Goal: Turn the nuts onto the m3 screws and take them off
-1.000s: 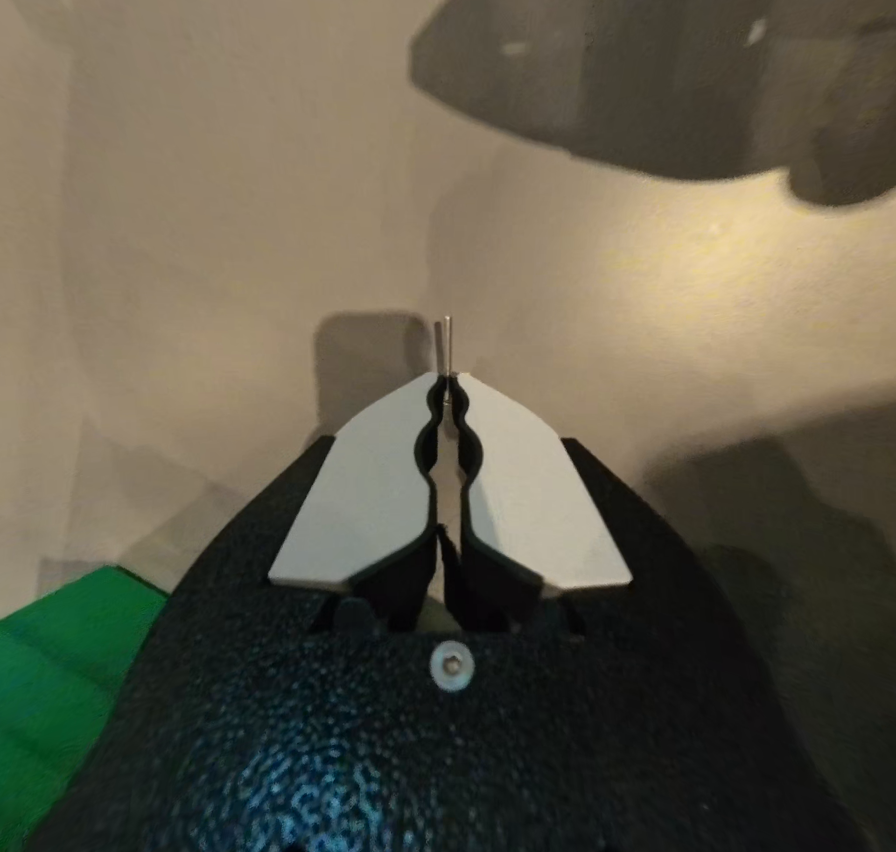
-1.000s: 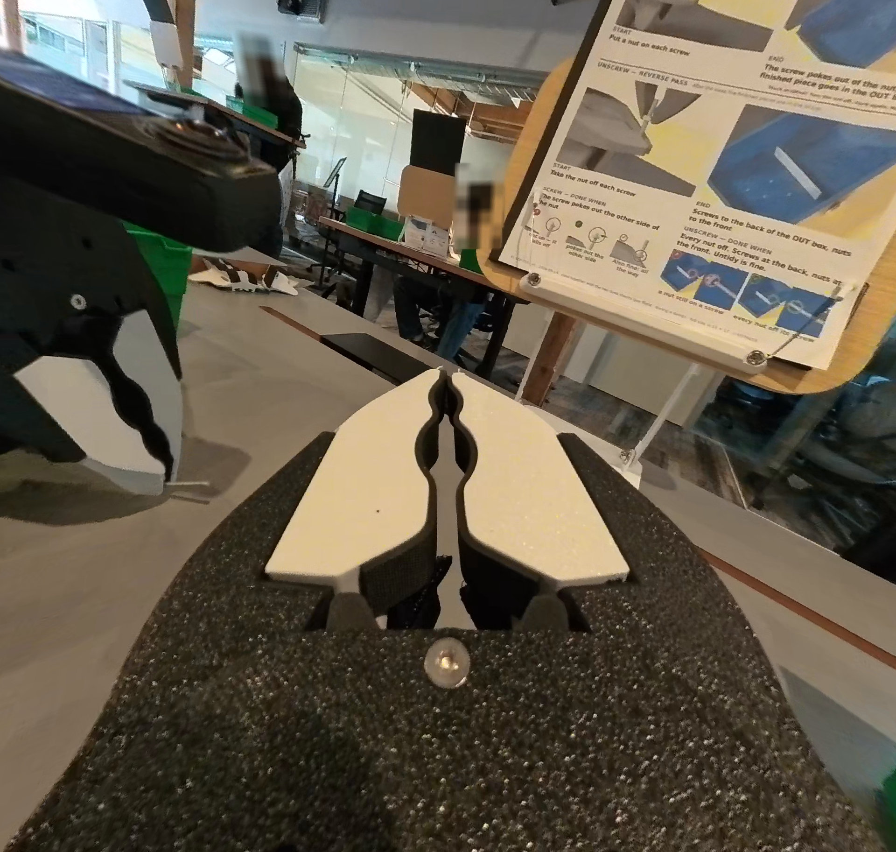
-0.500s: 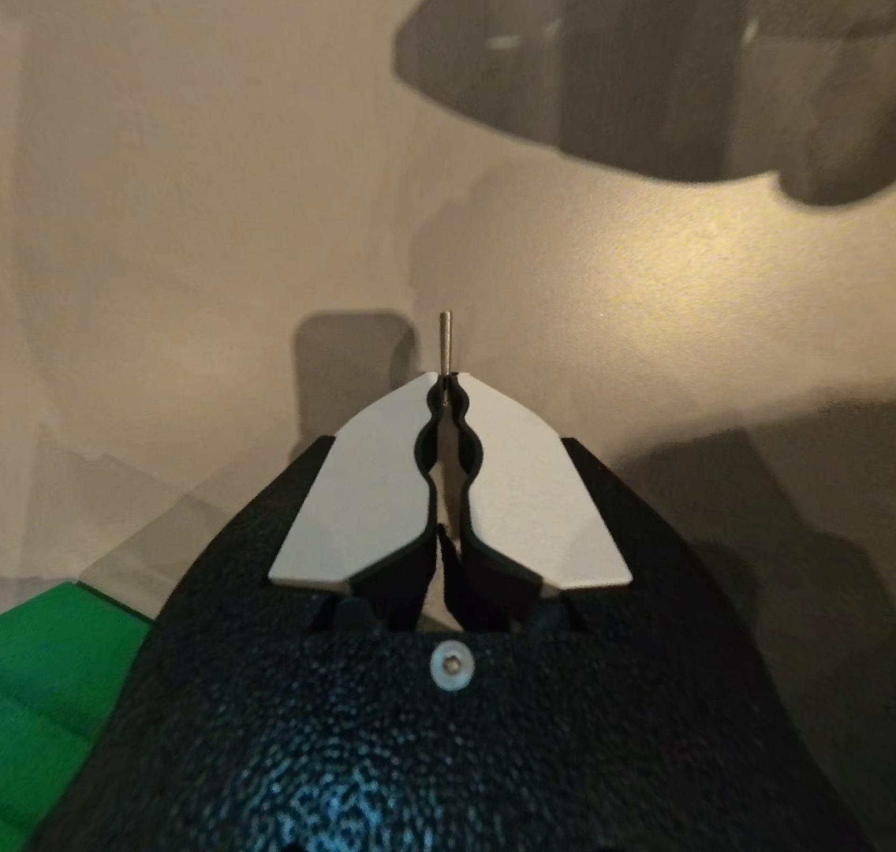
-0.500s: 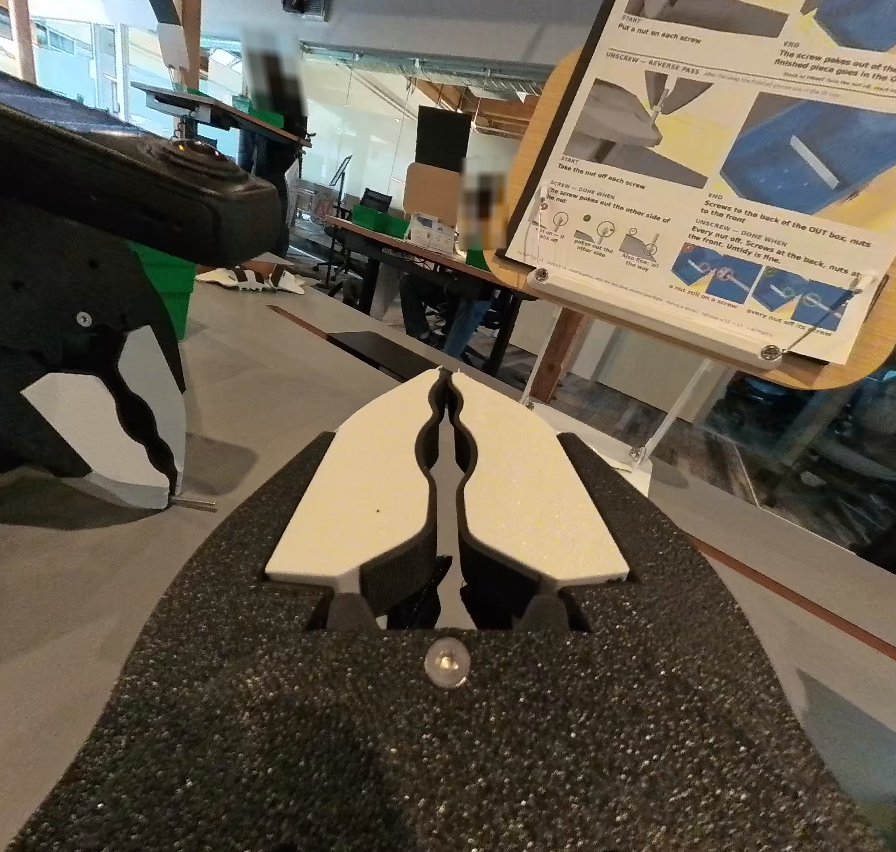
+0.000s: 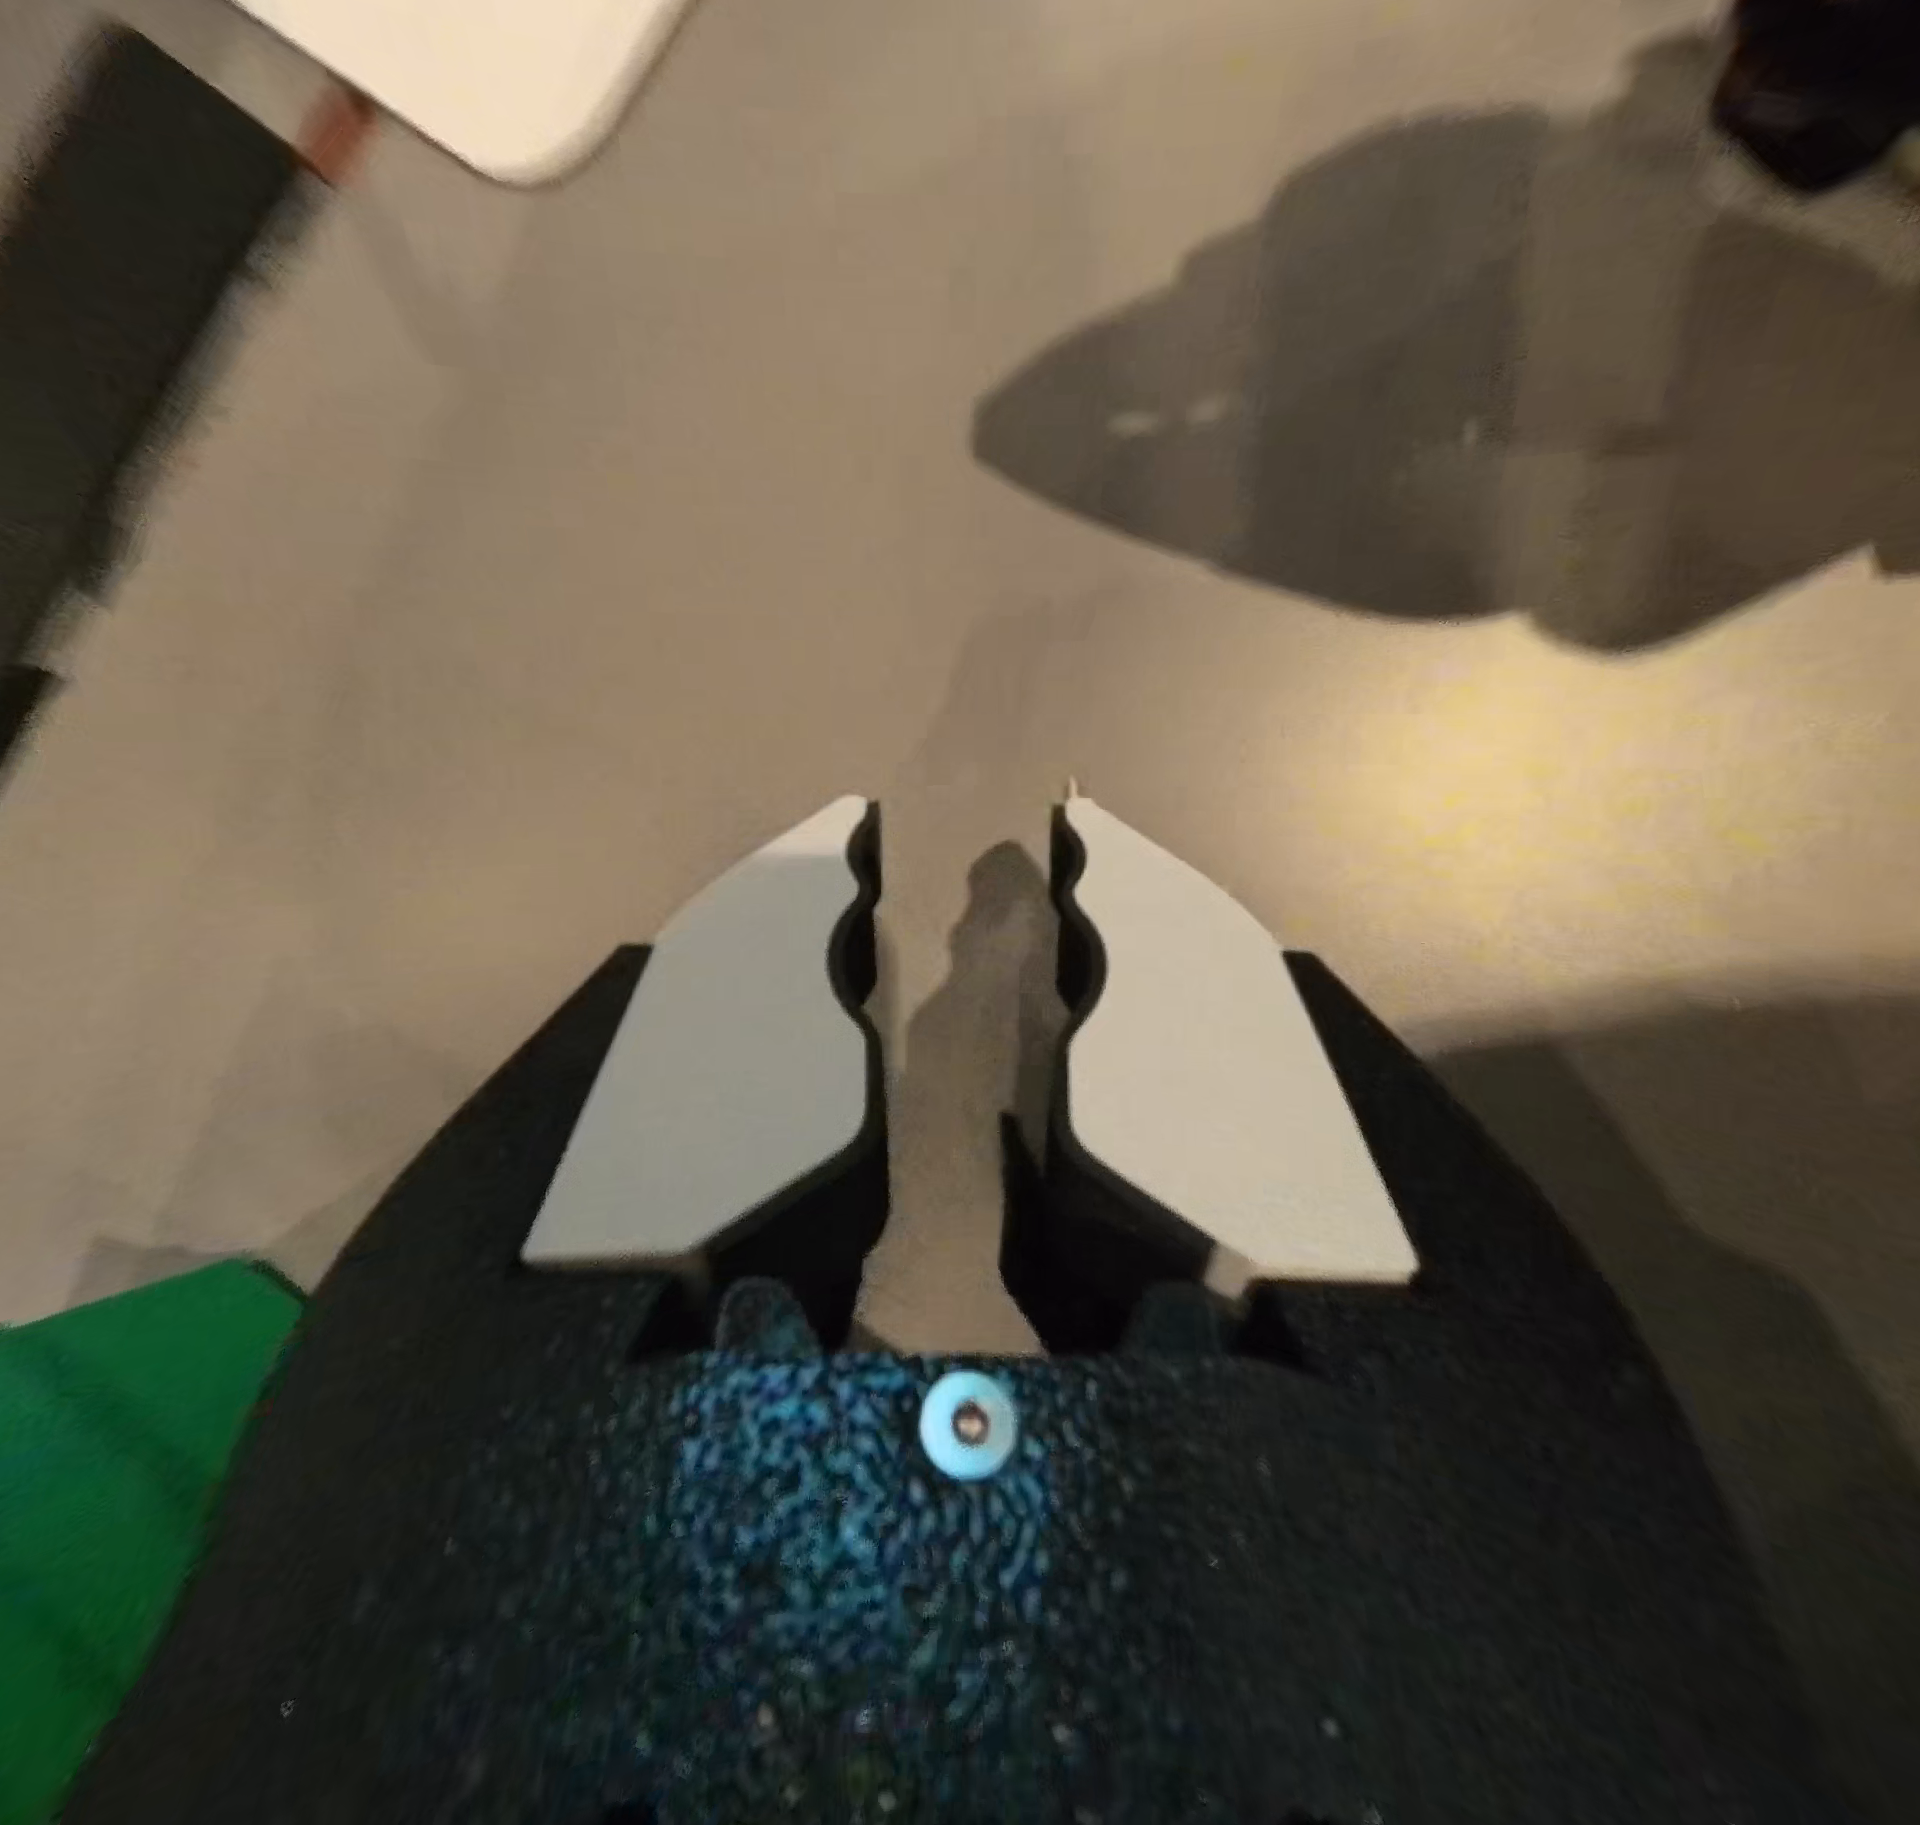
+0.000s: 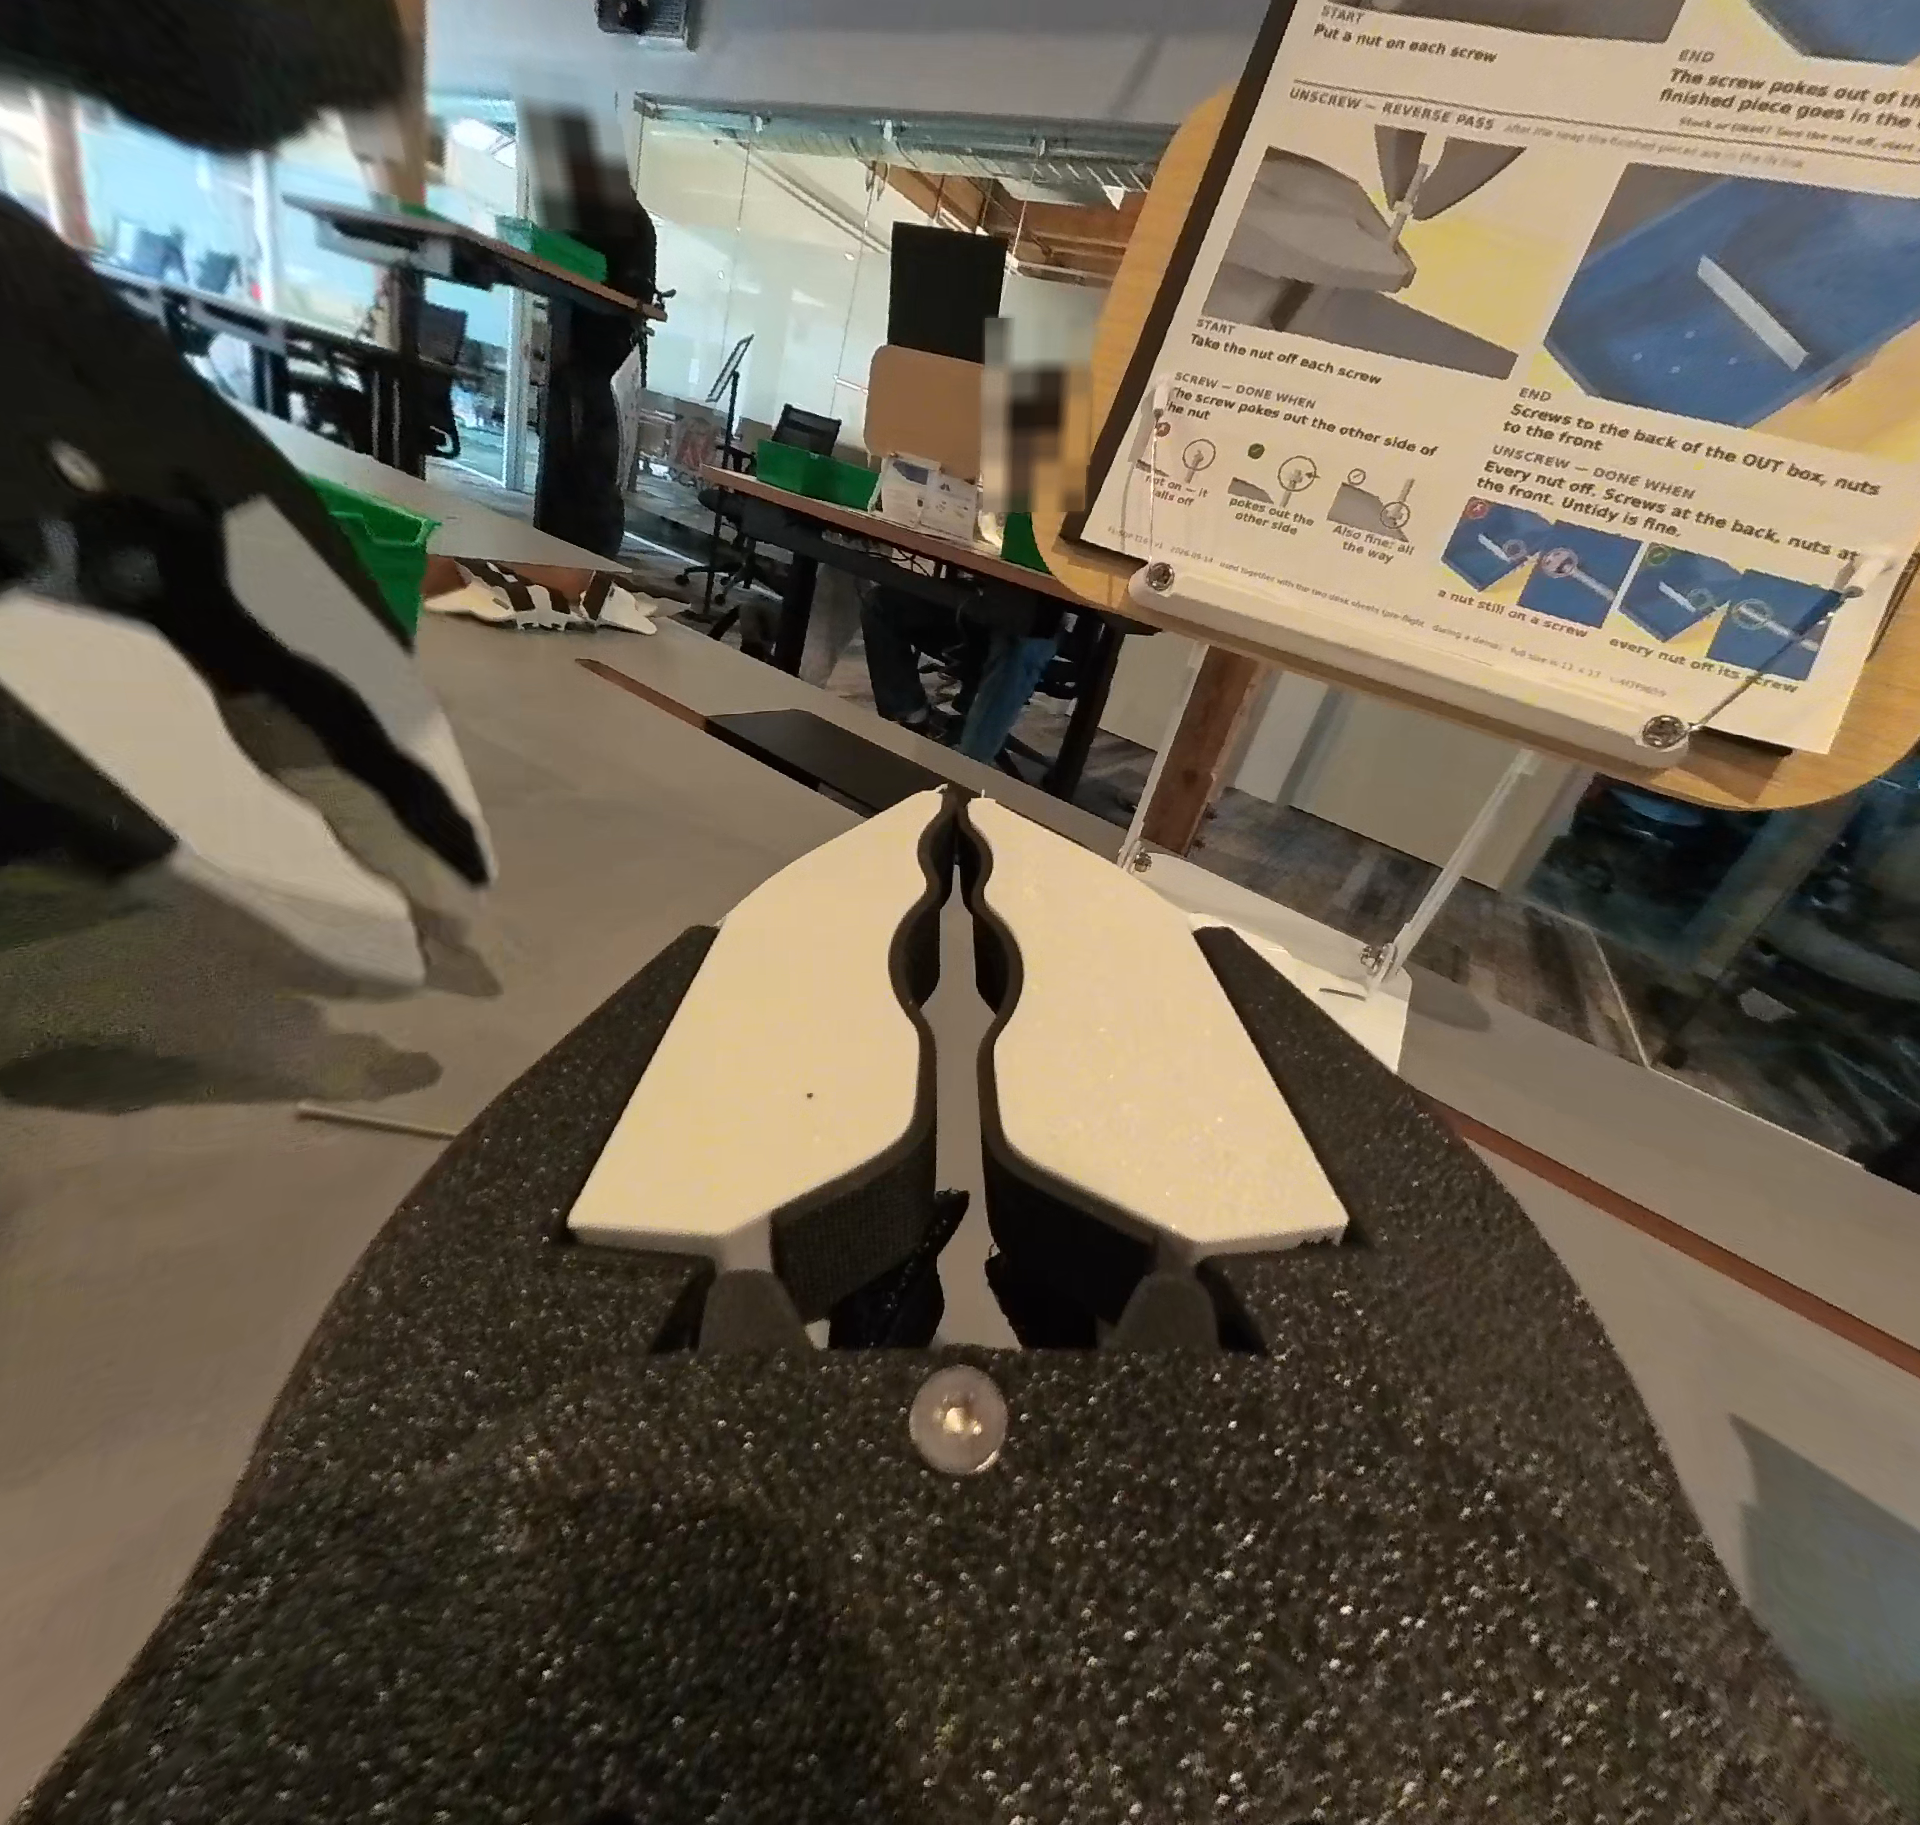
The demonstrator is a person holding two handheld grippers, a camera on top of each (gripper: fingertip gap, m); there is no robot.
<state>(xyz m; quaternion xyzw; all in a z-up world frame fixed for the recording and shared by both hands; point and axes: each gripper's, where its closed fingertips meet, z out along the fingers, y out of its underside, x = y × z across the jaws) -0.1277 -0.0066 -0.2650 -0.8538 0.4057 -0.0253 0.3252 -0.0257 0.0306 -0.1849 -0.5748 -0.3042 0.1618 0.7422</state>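
Grey surface (image 5: 520,632) fills my left wrist view, blurred, with a green bin (image 5: 94,1463) at the lower left edge. My left tool (image 5: 964,819) stands wide apart with only bare surface between its fingers.

From my right wrist view, the same grey surface (image 6: 260,1256) runs toward an instruction sheet (image 6: 1538,321) on a stand. My right tool (image 6: 956,801) is closed to a narrow slit, tips nearly touching; whether anything is pinched there I cannot tell. One screw (image 6: 364,1119) lies flat on the surface, just below the left tool (image 6: 416,902), which hangs over it.
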